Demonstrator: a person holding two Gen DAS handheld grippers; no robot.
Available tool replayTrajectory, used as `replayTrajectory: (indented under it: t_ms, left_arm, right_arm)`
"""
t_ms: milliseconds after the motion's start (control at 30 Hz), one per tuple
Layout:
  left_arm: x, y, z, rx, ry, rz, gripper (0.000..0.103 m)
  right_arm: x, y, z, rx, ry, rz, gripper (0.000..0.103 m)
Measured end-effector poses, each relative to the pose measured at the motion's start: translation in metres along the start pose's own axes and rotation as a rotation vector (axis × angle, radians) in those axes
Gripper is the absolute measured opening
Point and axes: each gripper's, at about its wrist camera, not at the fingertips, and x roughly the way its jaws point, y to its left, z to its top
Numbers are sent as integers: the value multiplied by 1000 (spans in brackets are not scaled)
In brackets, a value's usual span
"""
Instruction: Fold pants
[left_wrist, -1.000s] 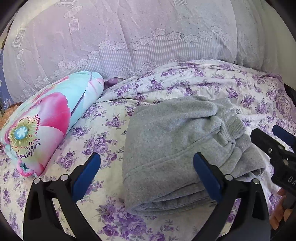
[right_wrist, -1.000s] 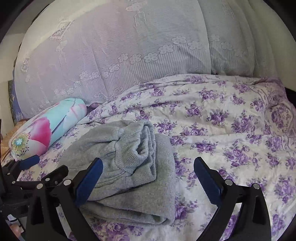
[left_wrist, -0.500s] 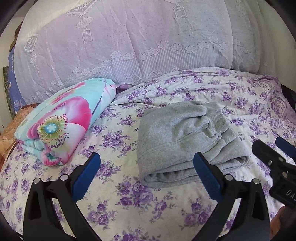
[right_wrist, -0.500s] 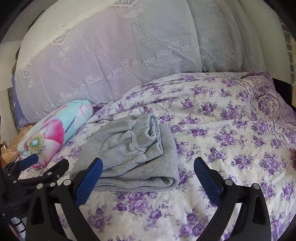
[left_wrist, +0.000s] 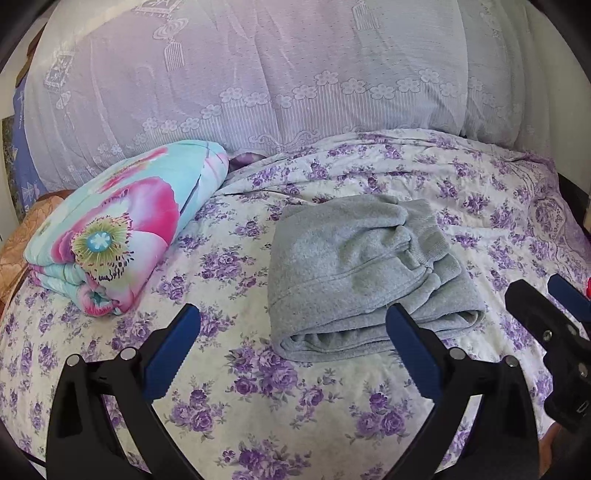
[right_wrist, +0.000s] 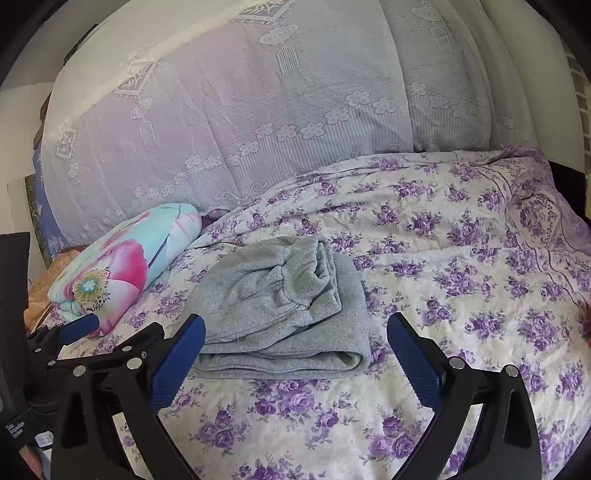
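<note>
The grey pants (left_wrist: 362, 269) lie folded in a compact bundle on the purple-flowered bedspread (left_wrist: 258, 387); they also show in the right wrist view (right_wrist: 284, 306). My left gripper (left_wrist: 291, 354) is open and empty, held above the bed just short of the bundle's near fold. My right gripper (right_wrist: 295, 362) is open and empty, also back from the bundle's near edge. The right gripper shows at the right edge of the left wrist view (left_wrist: 546, 314), and the left gripper at the left of the right wrist view (right_wrist: 92, 332).
A folded quilt with pink flowers on turquoise (left_wrist: 122, 232) lies left of the pants. A white lace-covered mound of bedding (left_wrist: 277, 81) rises behind. The bedspread's far right side (right_wrist: 480, 258) holds nothing but its floral print.
Both grippers have drawn back from the folded pants and risen, so the bundle looks smaller and farther away. The pants have not moved.
</note>
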Motion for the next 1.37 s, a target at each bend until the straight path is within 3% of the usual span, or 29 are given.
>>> replayTrajectory:
  t_ms: [233, 367, 433, 767, 1067, 1367]
  left_arm:
    - [-1, 4, -3, -21, 37, -23, 98]
    - [-2, -9, -3, 41, 58, 87, 98]
    - [-7, -11, -3, 54, 43, 105, 98]
    - [-27, 1, 6, -7, 7, 91, 98]
    - [-36, -5, 4, 32, -26, 115, 98]
    - [-33, -6, 5, 21, 1, 86, 98]
  right_arm:
    - [1, 1, -2, -3, 31, 26, 99]
    - [1, 1, -2, -7, 37, 20, 99]
    - [0, 1, -1, -6, 37, 21, 99]
    - [-10, 4, 4, -7, 15, 32, 99]
    - [-10, 5, 5, -9, 20, 35, 99]
    - [-10, 3, 5, -2, 18, 34, 99]
